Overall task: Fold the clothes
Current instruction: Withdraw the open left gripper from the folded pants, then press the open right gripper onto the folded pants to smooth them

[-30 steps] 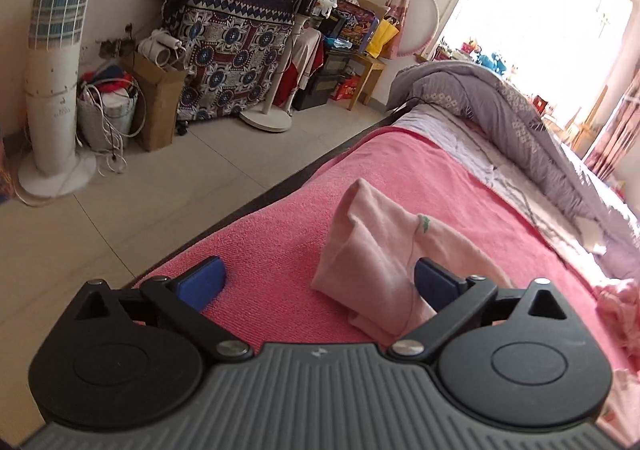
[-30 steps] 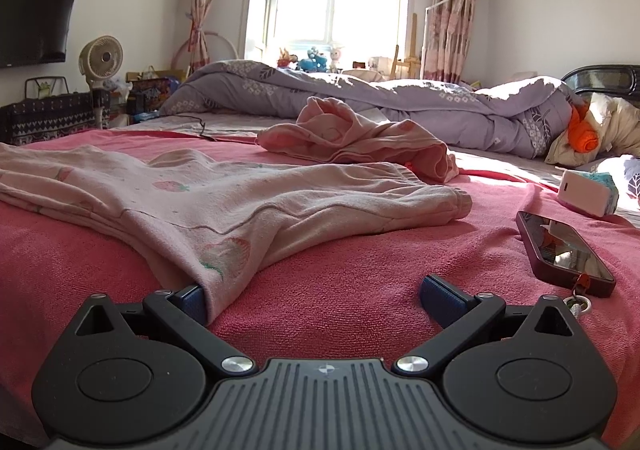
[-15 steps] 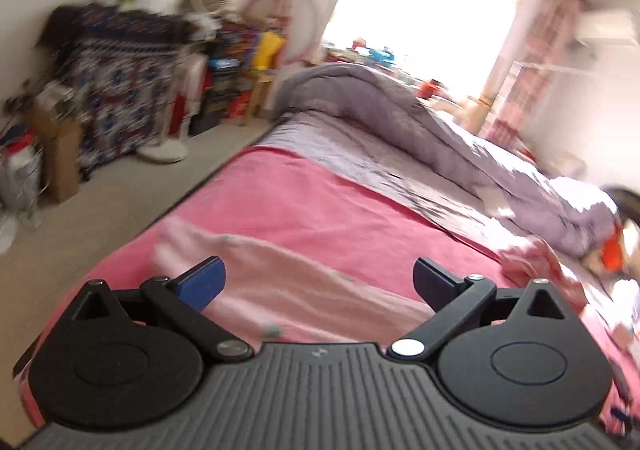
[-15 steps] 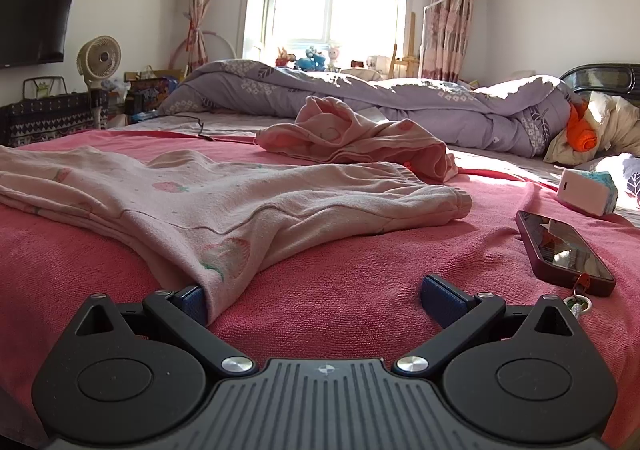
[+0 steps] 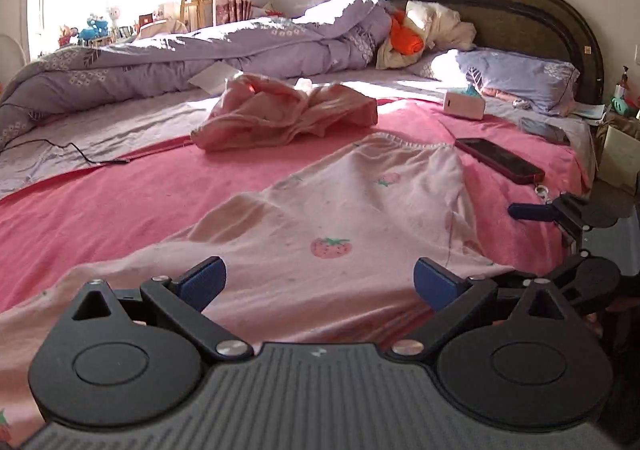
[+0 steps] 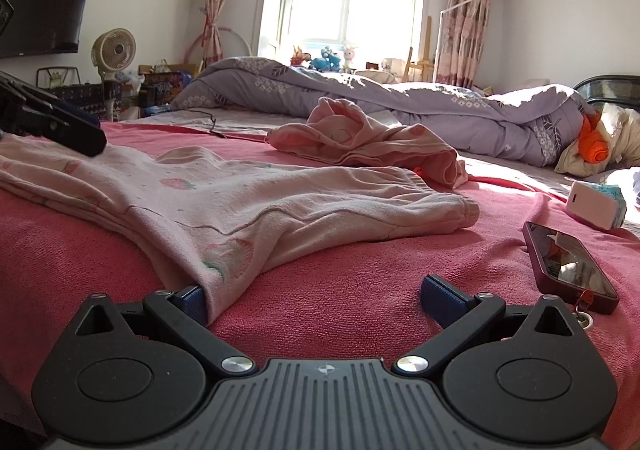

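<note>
Jaws of the left gripper [image 5: 318, 280] are spread wide and nothing is held; the pale pink strawberry-print trousers [image 5: 340, 217] are seen directly beneath and ahead of its blue pads. Jaws of the right gripper [image 6: 318, 300] are likewise spread, empty; one trouser corner is draped against its left pad [image 6: 192, 300], though no pinch is made. From the left gripper the garment's long axis is judged to run forward and slightly right, toward the gathered waistband [image 5: 404, 143]. From the right gripper it is seen to cross ahead, left to right. The left gripper is judged nearer the leg end, the right nearer the corner at the bed edge. Just right of the waistband a dark phone [image 5: 500, 161] is noted on the pink blanket [image 5: 140, 189]. Farther ahead a second pink garment [image 5: 288, 115] lies crumpled, unfolded. Beyond it a lilac duvet [image 5: 200, 57] is bunched
</note>
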### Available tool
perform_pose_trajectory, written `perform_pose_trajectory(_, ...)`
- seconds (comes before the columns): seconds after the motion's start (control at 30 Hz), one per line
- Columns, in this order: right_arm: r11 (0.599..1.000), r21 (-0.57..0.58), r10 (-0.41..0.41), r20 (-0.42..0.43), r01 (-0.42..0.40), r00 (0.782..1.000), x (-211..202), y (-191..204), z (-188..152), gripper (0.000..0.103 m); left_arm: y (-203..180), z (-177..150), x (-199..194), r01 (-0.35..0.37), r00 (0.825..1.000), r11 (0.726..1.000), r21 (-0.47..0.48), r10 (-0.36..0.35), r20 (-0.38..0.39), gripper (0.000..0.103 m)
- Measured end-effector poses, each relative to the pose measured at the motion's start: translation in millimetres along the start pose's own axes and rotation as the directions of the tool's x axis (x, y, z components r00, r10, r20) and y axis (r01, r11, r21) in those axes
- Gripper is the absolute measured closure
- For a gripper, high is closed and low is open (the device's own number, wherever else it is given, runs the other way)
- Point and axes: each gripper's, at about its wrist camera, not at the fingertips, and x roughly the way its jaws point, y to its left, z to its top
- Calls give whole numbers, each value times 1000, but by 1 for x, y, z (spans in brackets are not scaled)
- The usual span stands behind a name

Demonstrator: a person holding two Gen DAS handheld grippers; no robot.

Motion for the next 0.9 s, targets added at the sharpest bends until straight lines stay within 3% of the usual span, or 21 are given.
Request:
perform_pose_trajectory(0.1,1000,0,17,11,-17,1000,-1,-2,0,0,-3,-18,20,-31,994,999,-11,30,-104,0)
perform_pose_trajectory(0.2,999,5,45,25,-45,999,-3,-4,0,0,-6,-25,11,-41,995,999,-9,40,-91,0)
perform_pose_trajectory(0.37,971,42,231,83,-235,969,-24,-18,8,0,-5,-26,3,-45,996,999,-25,43,-82,0)
perform_pose_trajectory(0.47,947,66,309,74,-314,948,-38,-32,14,0,2,-18,-10,-41,998,995,-94,36,-53,1)
perform_pose_trajectory(0.53,935,105,329,91,-338,940,-47,-44,22,0,14,-6,-22,17,1000,985,-172,-13,23,1)
perform_pose_trajectory(0.6,933,149,308,133,-326,942,-49,-56,37,0,23,6,-24,69,995,970,-234,-50,85,1)
perform_pose_trajectory(0.67,941,189,249,167,-279,954,-43,-64,56,0,20,19,-8,51,996,967,-250,-30,88,1)
perform_pose_trajectory(0.73,953,211,182,181,-219,967,-29,-69,74,0,5,23,18,-11,999,979,-206,20,39,1)
perform_pose_trajectory(0.8,963,215,121,184,-160,975,-9,-71,89,0,-19,17,45,-16,1000,989,-144,14,-17,1)
perform_pose_trajectory(0.9,961,214,143,154,-174,978,24,-72,98,0,-52,4,56,-15,1000,999,-48,14,-14,1)
